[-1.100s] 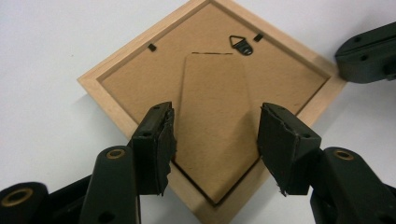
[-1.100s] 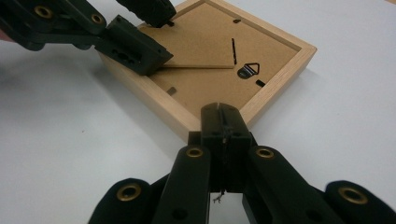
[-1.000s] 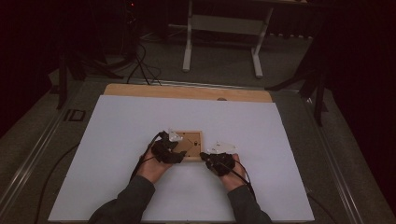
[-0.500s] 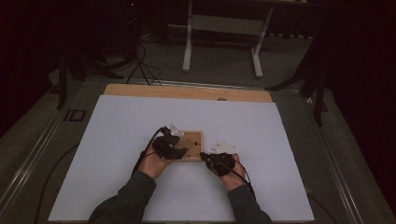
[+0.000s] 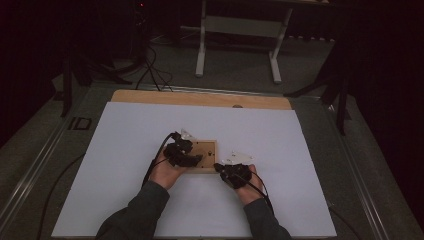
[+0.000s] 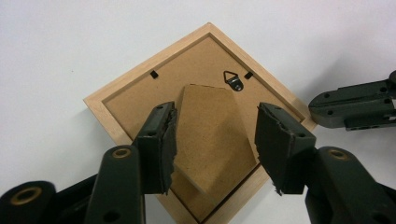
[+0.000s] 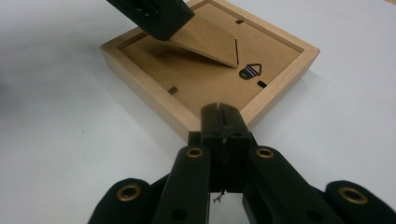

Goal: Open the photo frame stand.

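The right gripper [image 7: 223, 122], clenched empty, steadies the frame [image 6: 126, 95] at centre (face down) while the left gripper [image 6: 212, 135], jaws apart and just reopening, straddles the stand [image 6: 210, 135].

The picture frame [image 6: 116, 95] is showing pale, matt bare wood, with a brown fibreboard backing [image 6: 140, 100] and stand [image 6: 210, 135] looking smooth and dull. Its small hanger [image 6: 232, 79] is gleaming like dark metal. The worktop [image 5: 280, 135] is looking white, smooth and matt; the left hand-held gripper [image 6: 215, 140] is showing black plastic with rough, worn pads [image 6: 275, 144].
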`<state>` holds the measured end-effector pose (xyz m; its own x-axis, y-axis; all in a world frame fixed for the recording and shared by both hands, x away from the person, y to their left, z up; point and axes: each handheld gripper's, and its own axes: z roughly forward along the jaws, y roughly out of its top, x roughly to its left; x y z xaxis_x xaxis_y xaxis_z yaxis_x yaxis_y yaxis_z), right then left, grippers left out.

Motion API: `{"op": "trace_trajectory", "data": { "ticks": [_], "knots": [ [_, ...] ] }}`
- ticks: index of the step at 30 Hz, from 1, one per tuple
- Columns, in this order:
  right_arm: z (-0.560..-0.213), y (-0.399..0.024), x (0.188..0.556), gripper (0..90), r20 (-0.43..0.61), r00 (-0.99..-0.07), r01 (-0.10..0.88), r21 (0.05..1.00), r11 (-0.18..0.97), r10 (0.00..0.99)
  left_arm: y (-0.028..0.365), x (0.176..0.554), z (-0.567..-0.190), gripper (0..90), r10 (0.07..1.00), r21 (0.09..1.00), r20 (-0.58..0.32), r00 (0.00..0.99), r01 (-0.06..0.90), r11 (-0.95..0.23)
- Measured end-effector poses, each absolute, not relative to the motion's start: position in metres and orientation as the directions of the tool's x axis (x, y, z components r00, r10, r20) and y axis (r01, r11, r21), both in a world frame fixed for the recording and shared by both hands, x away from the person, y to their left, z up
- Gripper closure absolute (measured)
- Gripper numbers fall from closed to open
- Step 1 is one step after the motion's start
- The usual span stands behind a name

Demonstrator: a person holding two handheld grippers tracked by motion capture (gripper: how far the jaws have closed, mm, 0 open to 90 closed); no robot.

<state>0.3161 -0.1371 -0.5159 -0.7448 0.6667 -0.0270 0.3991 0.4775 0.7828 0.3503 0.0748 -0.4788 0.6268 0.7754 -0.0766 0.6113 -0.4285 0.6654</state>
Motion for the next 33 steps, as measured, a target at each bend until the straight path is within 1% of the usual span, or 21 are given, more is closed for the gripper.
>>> {"op": "trace_trajectory", "data": {
  "ticks": [3, 5, 12, 19, 25, 28, 31, 33],
  "knots": [
    [-0.516, -0.137, 0.316, 89.6, -0.028, -0.745, 0.398, 0.783, 0.478, 0.667, 0.075, 0.351, -0.48, 45.9, 0.786, 0.66, -0.085, 0.613, 0.625, -0.416],
    [-0.516, -0.137, 0.316, 89.6, -0.028, -0.745, 0.399, 0.782, 0.479, 0.667, 0.077, 0.351, -0.481, 42.8, 0.789, 0.658, -0.095, 0.607, 0.633, -0.408],
    [-0.516, -0.137, 0.316, 89.6, -0.028, -0.745, 0.399, 0.782, 0.478, 0.667, 0.08, 0.35, -0.484, 42.0, 0.787, 0.63, -0.123, 0.604, 0.661, -0.409],
    [-0.516, -0.137, 0.316, 89.6, -0.028, -0.744, 0.399, 0.783, 0.478, 0.667, 0.081, 0.353, -0.486, 44.1, 0.785, 0.598, -0.191, 0.59, 0.704, -0.384],
    [-0.516, -0.137, 0.316, 89.6, -0.028, -0.744, 0.398, 0.783, 0.478, 0.667, 0.087, 0.358, -0.486, 45.2, 0.775, 0.591, -0.29, 0.561, 0.742, -0.316],
    [-0.516, -0.137, 0.316, 89.5, -0.028, -0.744, 0.399, 0.783, 0.477, 0.668, 0.09, 0.36, -0.486, 46.9, 0.773, 0.585, -0.323, 0.545, 0.757, -0.29],
    [-0.516, -0.137, 0.316, 89.5, -0.028, -0.744, 0.399, 0.784, 0.476, 0.668, 0.093, 0.362, -0.486, 51.2, 0.773, 0.578, -0.353, 0.527, 0.772, -0.263],
    [-0.516, -0.137, 0.316, 89.5, -0.028, -0.744, 0.398, 0.784, 0.476, 0.668, 0.094, 0.363, -0.487, 51.7, 0.769, 0.573, -0.371, 0.52, 0.78, -0.251]
  ]
}}
